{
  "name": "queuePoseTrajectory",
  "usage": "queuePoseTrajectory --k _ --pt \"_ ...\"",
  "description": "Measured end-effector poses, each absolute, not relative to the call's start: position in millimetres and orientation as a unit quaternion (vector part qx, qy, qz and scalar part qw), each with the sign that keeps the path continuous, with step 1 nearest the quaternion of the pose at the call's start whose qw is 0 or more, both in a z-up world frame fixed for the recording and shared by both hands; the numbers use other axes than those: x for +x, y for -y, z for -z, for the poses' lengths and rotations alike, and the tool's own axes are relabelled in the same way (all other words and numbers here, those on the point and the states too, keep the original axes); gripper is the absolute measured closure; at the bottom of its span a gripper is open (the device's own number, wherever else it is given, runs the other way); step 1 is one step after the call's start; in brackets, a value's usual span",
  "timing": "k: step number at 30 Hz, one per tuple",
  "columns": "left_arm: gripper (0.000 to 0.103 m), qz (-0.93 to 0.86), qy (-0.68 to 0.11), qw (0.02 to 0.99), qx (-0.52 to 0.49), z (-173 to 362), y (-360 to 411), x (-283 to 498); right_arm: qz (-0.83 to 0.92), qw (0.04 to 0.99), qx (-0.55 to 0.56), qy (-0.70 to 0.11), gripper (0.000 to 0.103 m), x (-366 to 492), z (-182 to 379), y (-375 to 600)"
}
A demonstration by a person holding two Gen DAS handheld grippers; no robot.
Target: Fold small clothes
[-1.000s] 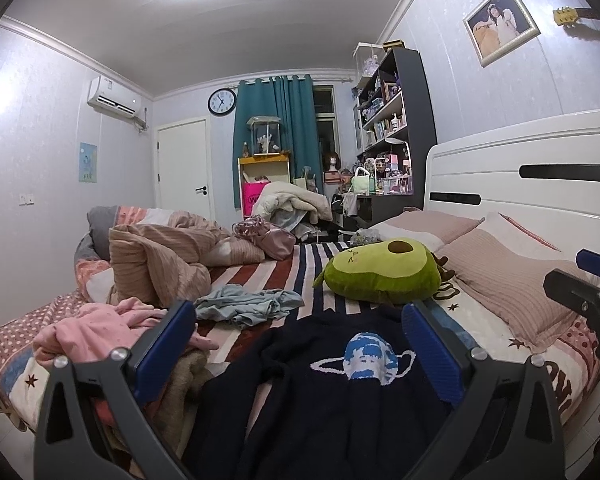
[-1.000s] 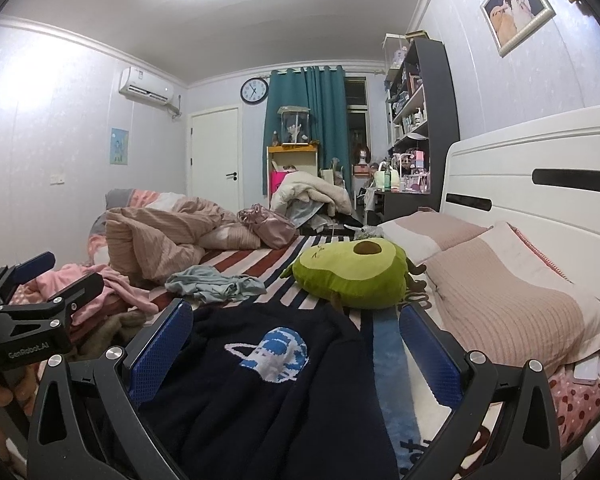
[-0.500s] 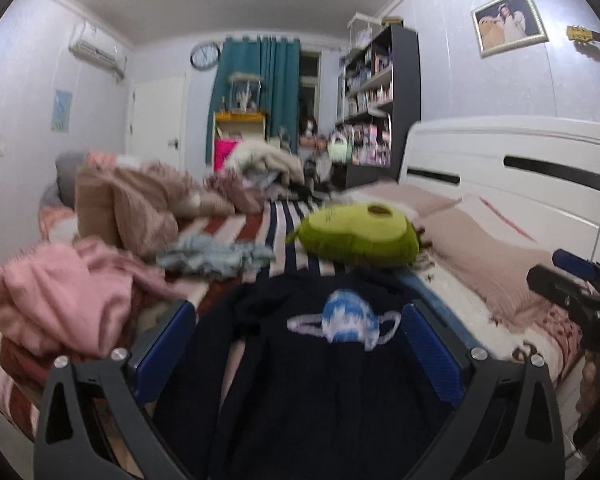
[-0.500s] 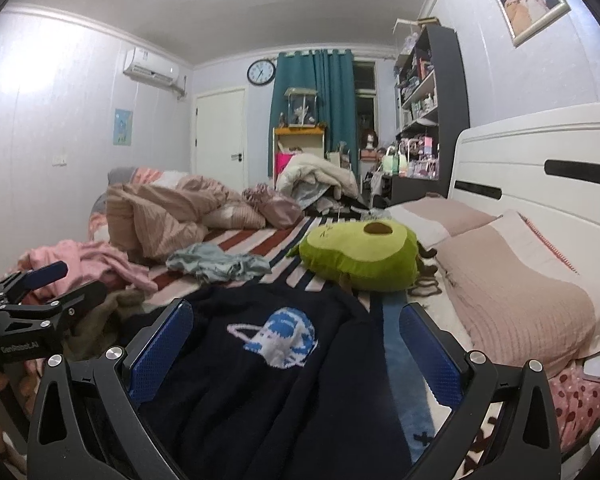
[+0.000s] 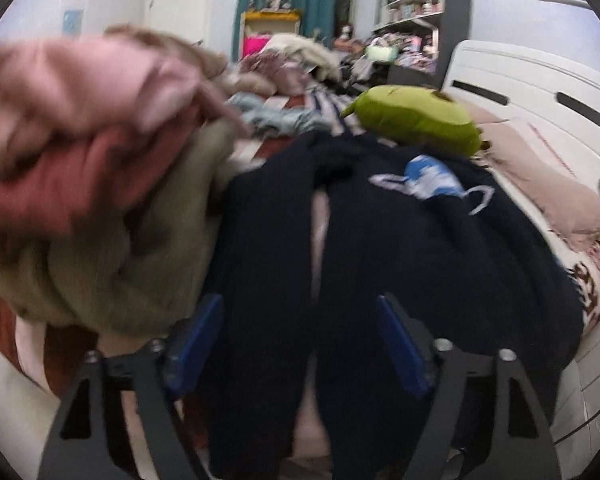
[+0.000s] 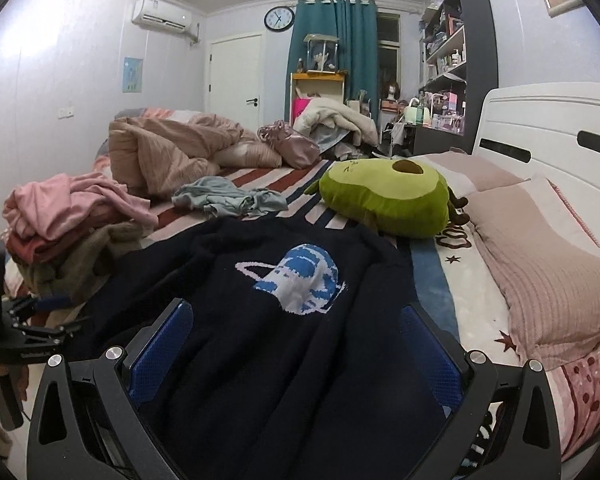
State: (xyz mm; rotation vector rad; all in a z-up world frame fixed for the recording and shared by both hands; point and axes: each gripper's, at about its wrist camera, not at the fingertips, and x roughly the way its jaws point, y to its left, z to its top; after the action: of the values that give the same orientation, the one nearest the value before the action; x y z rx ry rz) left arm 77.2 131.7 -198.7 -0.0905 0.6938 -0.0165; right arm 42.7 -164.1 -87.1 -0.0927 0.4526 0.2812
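Note:
A dark navy sweater [image 6: 260,320] with a blue and white planet print [image 6: 300,280] lies spread on the bed; it also shows in the left wrist view [image 5: 380,240]. My right gripper [image 6: 296,356] is open over the sweater's lower part, empty. My left gripper [image 5: 300,340] is open low over the sweater's left side, its blue pads [image 5: 196,332] partly closed in. The left gripper also shows at the left edge of the right wrist view [image 6: 24,328].
A pile of pink and olive clothes [image 6: 72,224] lies left of the sweater, close to the left gripper [image 5: 100,184]. A green avocado plush [image 6: 384,196], a grey-blue garment [image 6: 228,200], pillows [image 6: 540,264] and a white headboard [image 6: 548,136] lie beyond.
My left gripper has dropped and moved forward to the sweater's left side, and its jaws have narrowed. The right gripper has tipped down slightly and stayed open.

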Motion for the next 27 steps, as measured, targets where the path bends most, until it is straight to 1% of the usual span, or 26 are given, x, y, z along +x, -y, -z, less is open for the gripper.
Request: queuePoseTrajectory --k 3,4,6,7,8,9,10,12,14,15,16,17,18,19,20,21,23,25,26,27 --pt "0.048 0.004 -0.353 0.934 -0.053 212 -139 78 -0.139 0.962 -0.047 -0.229 0.0 45 89 162" --pt "0.054 0.01 -0.354 0.934 -0.053 213 -139 78 -0.139 0.962 -0.049 -0.231 0.0 47 89 162" --pt "0.057 0.026 -0.36 0.931 -0.053 216 -138 76 -0.137 0.962 -0.051 -0.233 0.0 50 90 160" --pt "0.063 0.032 -0.36 0.931 -0.055 217 -139 75 -0.136 0.961 -0.052 -0.235 0.0 52 91 159" --pt "0.075 0.036 -0.361 0.93 -0.057 217 -142 73 -0.136 0.961 -0.052 -0.237 0.0 53 91 159" --pt "0.079 0.038 -0.363 0.929 -0.057 217 -144 73 -0.136 0.96 -0.05 -0.239 0.0 54 92 159" --pt "0.08 0.039 -0.367 0.928 -0.054 215 -145 72 -0.137 0.96 -0.049 -0.24 0.0 55 93 159" --pt "0.079 0.034 -0.373 0.926 -0.044 216 -148 72 -0.137 0.959 -0.049 -0.242 0.0 56 94 158" --pt "0.07 0.032 -0.383 0.922 -0.032 219 -149 71 -0.135 0.959 -0.058 -0.243 0.0 55 95 156" --pt "0.069 0.036 -0.384 0.922 -0.034 219 -149 71 -0.134 0.959 -0.061 -0.243 0.0 55 95 156" --pt "0.064 0.042 -0.385 0.921 -0.039 220 -150 69 -0.133 0.959 -0.065 -0.243 0.0 54 95 155" --pt "0.053 0.051 -0.385 0.92 -0.045 220 -151 68 -0.134 0.959 -0.065 -0.243 0.0 54 96 155" --pt "0.047 0.061 -0.385 0.92 -0.051 220 -151 66 -0.134 0.959 -0.063 -0.242 0.0 53 95 156" --pt "0.045 0.064 -0.384 0.919 -0.054 221 -150 65 -0.134 0.959 -0.062 -0.242 0.0 54 95 155" --pt "0.045 0.061 -0.387 0.919 -0.05 222 -148 66 -0.135 0.959 -0.058 -0.242 0.0 53 95 155" --pt "0.049 0.058 -0.388 0.919 -0.043 223 -145 66 -0.135 0.959 -0.055 -0.242 0.0 53 96 156" --pt "0.076 0.051 -0.391 0.919 -0.023 224 -138 69 -0.136 0.959 -0.049 -0.242 0.0 53 96 158" --pt "0.083 0.047 -0.391 0.919 -0.013 223 -135 69 -0.135 0.96 -0.041 -0.243 0.0 52 96 161" --pt "0.091 0.047 -0.387 0.921 -0.011 220 -134 70 -0.134 0.96 -0.039 -0.243 0.0 52 96 162" --pt "0.092 0.048 -0.384 0.922 -0.013 218 -134 69 -0.134 0.96 -0.037 -0.242 0.0 52 96 165"
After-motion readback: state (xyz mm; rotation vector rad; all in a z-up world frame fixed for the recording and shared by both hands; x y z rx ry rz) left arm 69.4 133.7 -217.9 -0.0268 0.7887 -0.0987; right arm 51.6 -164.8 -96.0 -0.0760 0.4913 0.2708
